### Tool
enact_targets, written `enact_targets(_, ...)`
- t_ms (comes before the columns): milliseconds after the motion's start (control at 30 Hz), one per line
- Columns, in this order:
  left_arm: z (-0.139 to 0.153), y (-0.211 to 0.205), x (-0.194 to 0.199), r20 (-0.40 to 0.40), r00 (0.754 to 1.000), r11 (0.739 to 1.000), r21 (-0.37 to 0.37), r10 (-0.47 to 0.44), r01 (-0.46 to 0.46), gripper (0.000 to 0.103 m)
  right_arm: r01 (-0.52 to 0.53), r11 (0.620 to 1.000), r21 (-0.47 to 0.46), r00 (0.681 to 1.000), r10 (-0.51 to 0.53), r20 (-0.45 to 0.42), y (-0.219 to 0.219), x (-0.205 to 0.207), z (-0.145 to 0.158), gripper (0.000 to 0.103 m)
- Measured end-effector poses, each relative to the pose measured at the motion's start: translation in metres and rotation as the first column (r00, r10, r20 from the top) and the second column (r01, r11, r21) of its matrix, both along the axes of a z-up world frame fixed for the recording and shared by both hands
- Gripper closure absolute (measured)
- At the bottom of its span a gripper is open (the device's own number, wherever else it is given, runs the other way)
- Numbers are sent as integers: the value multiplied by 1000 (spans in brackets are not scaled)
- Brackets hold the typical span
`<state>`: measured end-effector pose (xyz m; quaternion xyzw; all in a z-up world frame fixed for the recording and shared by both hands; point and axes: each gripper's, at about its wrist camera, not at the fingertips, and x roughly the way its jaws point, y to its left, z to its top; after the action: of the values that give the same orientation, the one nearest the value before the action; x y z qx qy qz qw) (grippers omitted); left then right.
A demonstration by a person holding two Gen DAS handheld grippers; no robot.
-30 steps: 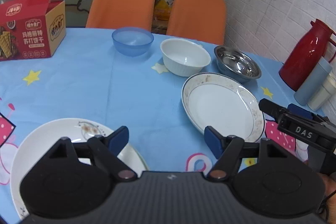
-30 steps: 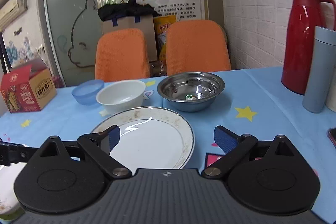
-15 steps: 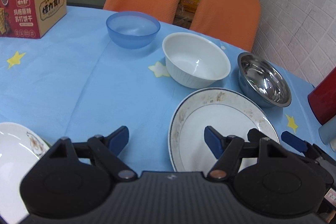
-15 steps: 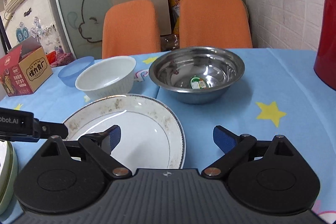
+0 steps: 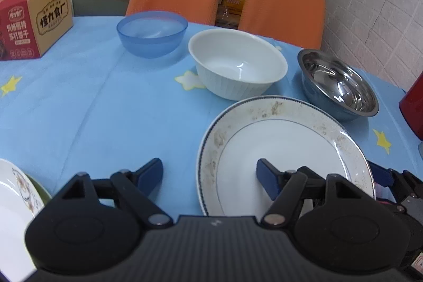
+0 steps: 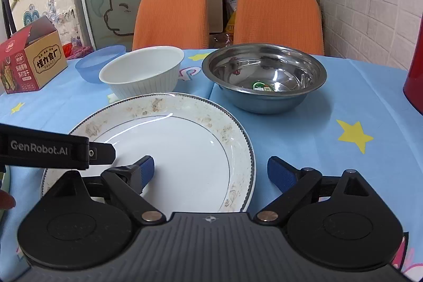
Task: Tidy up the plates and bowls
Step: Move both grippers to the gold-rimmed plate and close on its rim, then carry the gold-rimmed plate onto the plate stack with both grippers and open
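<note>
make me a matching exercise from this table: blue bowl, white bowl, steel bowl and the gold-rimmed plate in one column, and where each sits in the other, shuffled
Things
1. blue bowl
2. white bowl
3. steel bowl
4. gold-rimmed plate

Places
A. nearest the grippers, in front of the white bowl
B. middle of the bowl row
C. right end of the row, nearest the red flask
D. left end of the row, nearest the red box

Pairs: 1-D, 2-B, 3-C, 4-A
</note>
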<state>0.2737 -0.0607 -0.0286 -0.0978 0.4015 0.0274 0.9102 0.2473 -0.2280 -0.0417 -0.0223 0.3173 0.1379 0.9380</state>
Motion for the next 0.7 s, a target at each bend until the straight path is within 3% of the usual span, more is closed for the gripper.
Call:
enact_targets(133, -1, -4, -1, 3, 1000, 1000, 20, 8, -8, 35, -26, 1000, 4, 1000, 26, 3, 4, -4, 2, 0)
enact_targets(200, 0, -7, 0, 4, 1000, 999, 35, 1, -1, 43, -32, 999, 2, 999, 32, 5, 6, -5, 2, 0)
enact_targets(267, 2, -12, -1, 12, 999, 999, 24, -34, 34, 64, -40, 999, 8, 999, 40, 3, 6, -5, 3, 0)
enact_targets(500, 7, -7, 0, -2, 1000, 1000, 10, -24, 24, 65, -43, 998, 39, 999, 43, 3, 9, -4, 5, 0)
enact_targets(700, 18, 6, -10, 18, 1000, 1000, -5, -24, 24, 65, -66, 998, 24, 995, 64, 75, 21, -17, 15, 0)
